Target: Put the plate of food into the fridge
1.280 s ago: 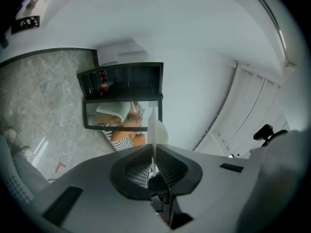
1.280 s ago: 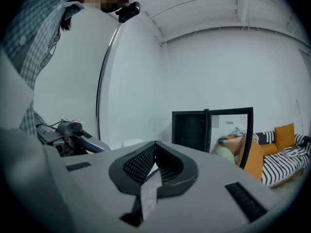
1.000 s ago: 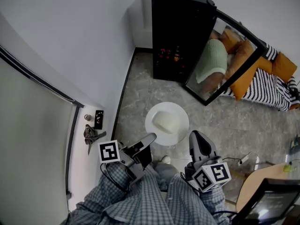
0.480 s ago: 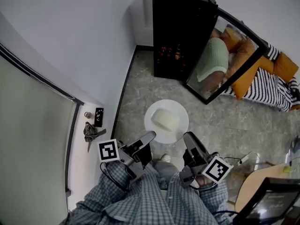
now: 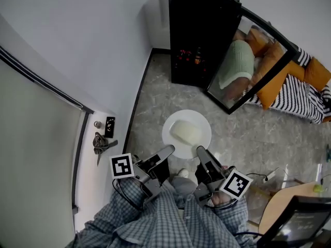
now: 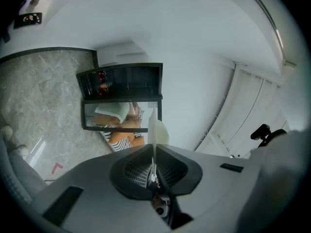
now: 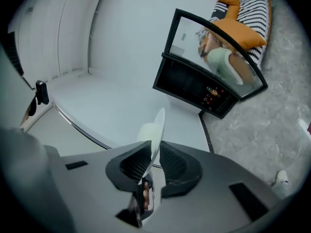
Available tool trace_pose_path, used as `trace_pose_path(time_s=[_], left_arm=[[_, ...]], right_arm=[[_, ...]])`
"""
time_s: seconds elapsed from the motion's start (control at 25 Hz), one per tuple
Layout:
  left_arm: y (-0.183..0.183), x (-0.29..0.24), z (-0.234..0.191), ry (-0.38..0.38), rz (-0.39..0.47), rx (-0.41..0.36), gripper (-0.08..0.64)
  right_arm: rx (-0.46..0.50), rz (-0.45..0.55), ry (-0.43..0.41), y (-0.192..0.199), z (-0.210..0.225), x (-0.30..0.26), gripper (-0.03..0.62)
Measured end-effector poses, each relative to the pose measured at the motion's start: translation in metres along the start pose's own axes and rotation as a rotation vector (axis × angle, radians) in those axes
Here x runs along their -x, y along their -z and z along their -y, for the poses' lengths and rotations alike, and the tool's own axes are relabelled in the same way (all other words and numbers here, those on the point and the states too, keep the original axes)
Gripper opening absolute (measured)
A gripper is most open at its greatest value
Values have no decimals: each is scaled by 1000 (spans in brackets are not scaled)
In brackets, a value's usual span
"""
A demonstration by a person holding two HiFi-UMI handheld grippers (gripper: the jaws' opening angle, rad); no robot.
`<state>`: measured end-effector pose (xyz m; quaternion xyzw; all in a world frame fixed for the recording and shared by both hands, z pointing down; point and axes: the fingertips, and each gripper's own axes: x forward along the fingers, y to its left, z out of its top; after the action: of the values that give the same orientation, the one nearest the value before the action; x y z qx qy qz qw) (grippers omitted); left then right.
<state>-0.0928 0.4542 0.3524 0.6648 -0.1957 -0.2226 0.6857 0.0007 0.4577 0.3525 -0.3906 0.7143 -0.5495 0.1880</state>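
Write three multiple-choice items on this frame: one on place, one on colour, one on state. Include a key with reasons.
1. Where is the plate?
A. On a shelf inside the fridge
B. Held above the floor, short of the fridge
C. On the striped sofa

2. What colour is the plate?
A. White
B. Black
C. Orange

3. How does the fridge door stand?
A. Shut
B. Swung open
C. Taken off and lying flat on the floor

Key:
1 B: the plate hangs over the floor, its rim between the left gripper's jaws, well short of the fridge.
2 A: its rim is plain white around a pale block of food.
3 B: the glass door angles away from the cabinet.
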Motion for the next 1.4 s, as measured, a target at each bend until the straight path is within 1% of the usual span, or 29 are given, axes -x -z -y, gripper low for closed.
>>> trace_pose_path(time_s=[0.2,0.32,0.4,0.56,0.72,0.88,1.0,1.12,1.28,1.4], left_arm=[[3,-3,-2,19,9,9,23],[-1,0,-2,34,11,11,23],[4,-2,-2,38,12,16,23],[17,-18,-3,29,28,14,23],[19,-23,-6,37,45,23,21],[19,-29,-8,33,48,39,21],[20,-47,-4,21,44,44,23],[13,-60,-4,12,35,38,21],[-6,-74,-3,7,15,14,21],[-22,-85,0,12,7,15,21]], right_arm=[[-3,4,-19,-5,-1,2,55],[-41,22,-25,0,-1,-2,52],[-60,24,-25,0,2,3,51],[-49,8,-48,-17,6,16,49],[-31,7,-56,-22,9,18,49],[-48,12,-60,-26,12,18,49],[-60,14,-54,-44,16,21,49],[-68,22,-54,-57,20,16,49],[-65,32,-54,-73,23,1,49],[-42,34,-51,-86,21,-13,49]])
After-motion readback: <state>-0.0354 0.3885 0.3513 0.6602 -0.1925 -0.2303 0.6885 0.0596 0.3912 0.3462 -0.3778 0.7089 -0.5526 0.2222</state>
